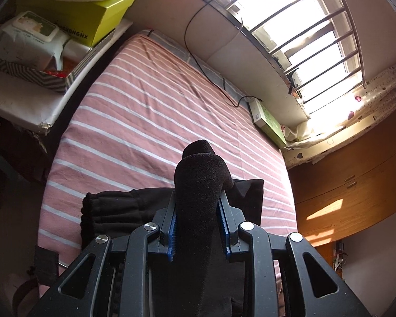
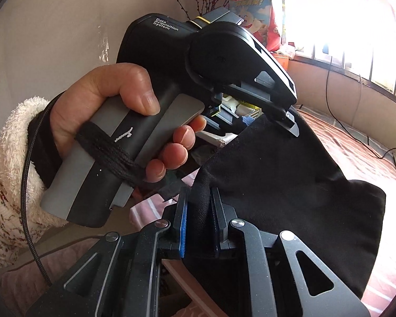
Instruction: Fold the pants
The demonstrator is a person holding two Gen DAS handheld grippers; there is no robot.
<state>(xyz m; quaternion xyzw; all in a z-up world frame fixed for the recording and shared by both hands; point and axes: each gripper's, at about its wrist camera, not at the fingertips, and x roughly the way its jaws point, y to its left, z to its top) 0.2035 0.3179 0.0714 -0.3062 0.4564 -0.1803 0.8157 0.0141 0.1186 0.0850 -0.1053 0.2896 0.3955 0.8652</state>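
The black pants (image 1: 111, 208) lie bunched at the near edge of a bed with a pink striped sheet (image 1: 158, 92). A thick fold of them stands up between the blue pads of my left gripper (image 1: 198, 196), which is shut on it. In the right wrist view, my right gripper (image 2: 199, 192) is shut on an edge of the pants (image 2: 277, 185), and the cloth hangs in a sheet to the right. A hand (image 2: 113, 111) in a fleecy sleeve holds the left gripper (image 2: 289, 122) above, its tip at the cloth's upper edge.
A barred window (image 1: 303, 26) runs along the far side of the bed, and a black cable (image 1: 211, 74) trails to a green box (image 1: 269, 121) by the wall. At the left a shelf holds a lime box (image 1: 92, 18), a wipes pack and a bowl. A wooden dresser (image 1: 356, 185) stands at the right.
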